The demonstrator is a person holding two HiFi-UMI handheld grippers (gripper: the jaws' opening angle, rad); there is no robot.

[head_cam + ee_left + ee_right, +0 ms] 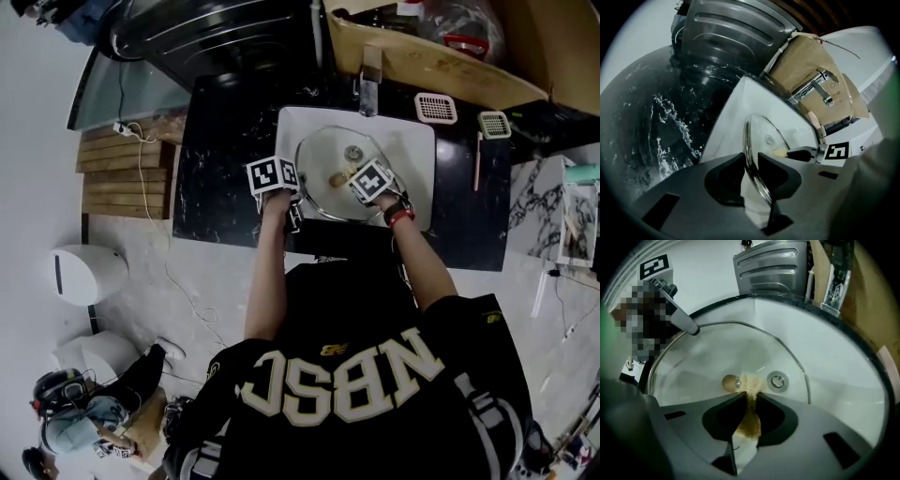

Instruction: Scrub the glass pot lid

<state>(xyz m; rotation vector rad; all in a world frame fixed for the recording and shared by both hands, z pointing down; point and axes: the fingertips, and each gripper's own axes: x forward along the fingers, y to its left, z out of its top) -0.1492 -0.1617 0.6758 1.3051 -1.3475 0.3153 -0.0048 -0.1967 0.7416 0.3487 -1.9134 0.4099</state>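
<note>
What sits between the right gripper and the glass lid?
A yellow-brown scrub pad, clamped in the right gripper, its far end on the glass lid beside the knob; the right gripper view shows it.

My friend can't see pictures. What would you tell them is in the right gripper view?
The right hand-held gripper pinches a tan sponge and presses it on a glass pot lid, beside the lid's knob. The lid is in a white sink; the drain shows through the glass. At upper left, the left hand-held gripper grips the lid's rim.
</note>
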